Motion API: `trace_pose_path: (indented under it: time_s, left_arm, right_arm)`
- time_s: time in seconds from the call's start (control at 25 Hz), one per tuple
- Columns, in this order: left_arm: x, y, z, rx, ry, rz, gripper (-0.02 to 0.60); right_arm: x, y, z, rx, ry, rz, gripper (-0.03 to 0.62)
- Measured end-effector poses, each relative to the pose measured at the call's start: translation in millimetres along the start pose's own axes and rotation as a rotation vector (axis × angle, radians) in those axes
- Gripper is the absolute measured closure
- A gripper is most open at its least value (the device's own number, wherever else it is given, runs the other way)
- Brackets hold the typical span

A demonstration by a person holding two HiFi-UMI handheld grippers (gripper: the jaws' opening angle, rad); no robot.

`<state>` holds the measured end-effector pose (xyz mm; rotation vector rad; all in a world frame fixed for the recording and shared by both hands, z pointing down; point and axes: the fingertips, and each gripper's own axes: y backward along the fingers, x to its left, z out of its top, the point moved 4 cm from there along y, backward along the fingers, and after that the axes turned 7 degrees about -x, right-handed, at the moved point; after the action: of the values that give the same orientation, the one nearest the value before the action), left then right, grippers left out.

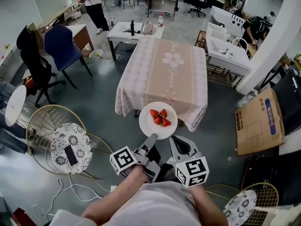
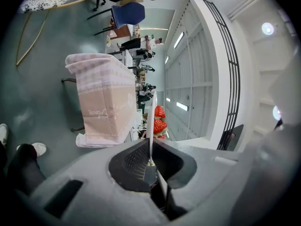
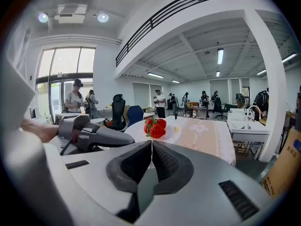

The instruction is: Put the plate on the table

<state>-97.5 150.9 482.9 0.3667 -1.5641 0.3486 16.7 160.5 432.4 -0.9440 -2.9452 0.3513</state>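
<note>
A white plate with three strawberries hangs in the air just before the near edge of the table, which is draped in a pink flowered cloth. My left gripper is shut on the plate's near rim. In the left gripper view the plate shows edge-on between the jaws, with the strawberries beyond them. My right gripper sits just right of it at the plate's near edge, shut with nothing in it. The right gripper view shows the plate and the left gripper ahead of the shut jaws.
A wire-framed round stool holding a phone stands on the floor at the left. A blue chair and a black chair are farther left. A cardboard box lies at the right, a white sink unit behind it.
</note>
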Motion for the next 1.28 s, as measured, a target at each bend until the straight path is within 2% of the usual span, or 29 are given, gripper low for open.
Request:
trace_pose_path:
  time_s: [0.44, 0.64, 0.84, 1.28]
  left_arm:
    - [-5, -43, 1, -0.017, -0.024, -0.003, 0.563]
    - [-2, -68, -1, -0.021, -0.026, 0.014, 0.563]
    - [1, -93, 0, -0.03, -0.023, 0.021, 0.563]
    - [0, -150, -3, -0.064, -0.018, 0.036, 0.563]
  right_arm:
    - [-38, -20, 10, -0.07, 0.043, 0.059, 0.589]
    - [-64, -29, 12, -0.058, 0.016, 0.073, 0.59]
    - [-84, -45, 14, -0.06, 0.06, 0.09, 0.591]
    - [-143, -75, 18, -0.069, 0.037, 0.121, 0.589]
